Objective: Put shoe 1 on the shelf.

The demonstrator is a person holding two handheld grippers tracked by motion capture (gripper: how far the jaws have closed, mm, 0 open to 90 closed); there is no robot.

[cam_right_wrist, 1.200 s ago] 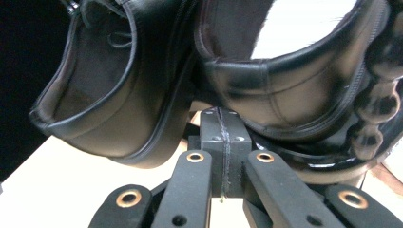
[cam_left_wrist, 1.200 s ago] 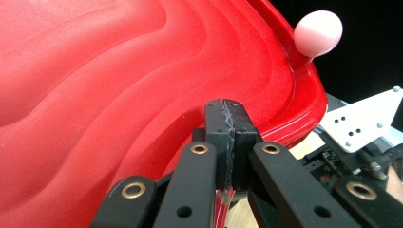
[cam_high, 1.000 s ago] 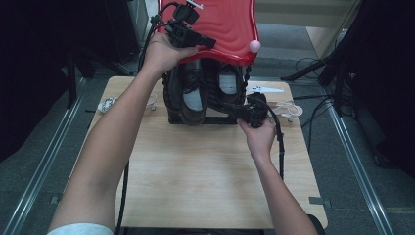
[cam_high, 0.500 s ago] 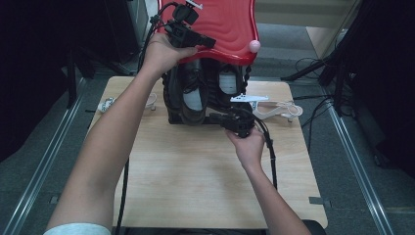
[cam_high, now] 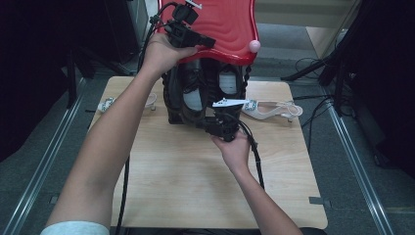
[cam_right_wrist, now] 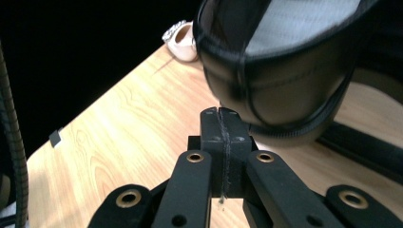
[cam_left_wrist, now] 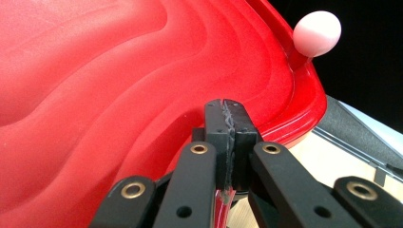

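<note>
The black shoe sits just beyond the closed right hand-held gripper.

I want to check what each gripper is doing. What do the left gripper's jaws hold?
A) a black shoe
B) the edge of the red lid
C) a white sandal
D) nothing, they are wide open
B: in the left gripper view the left gripper has its jaws shut on the rim of the red lid, and the high view shows it raised above the black shoes.
</note>
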